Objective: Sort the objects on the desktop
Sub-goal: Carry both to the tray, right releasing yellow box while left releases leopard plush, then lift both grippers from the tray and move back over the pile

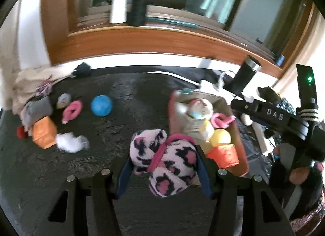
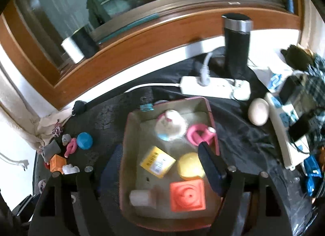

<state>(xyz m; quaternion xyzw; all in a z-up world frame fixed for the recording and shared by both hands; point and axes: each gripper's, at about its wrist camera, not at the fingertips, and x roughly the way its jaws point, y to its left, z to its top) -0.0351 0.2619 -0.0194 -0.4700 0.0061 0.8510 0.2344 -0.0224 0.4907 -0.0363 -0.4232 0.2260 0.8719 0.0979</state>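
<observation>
My L gripper (image 1: 162, 167) clamps pink leopard plush (image 1: 162, 161), at box (image 1: 242, 150) 9 o'clock edge. My R gripper (image 2: 160, 167) spread wide over box (image 2: 130, 126), empty. Yellow ball (image 2: 191, 166), orange cube (image 2: 187, 195) inside.

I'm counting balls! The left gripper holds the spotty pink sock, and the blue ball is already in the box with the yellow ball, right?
Not quite. The blue ball lies on the dark tabletop, outside the box, as the left wrist view shows. The left gripper does hold the spotty pink sock, and the yellow ball is inside.
</observation>
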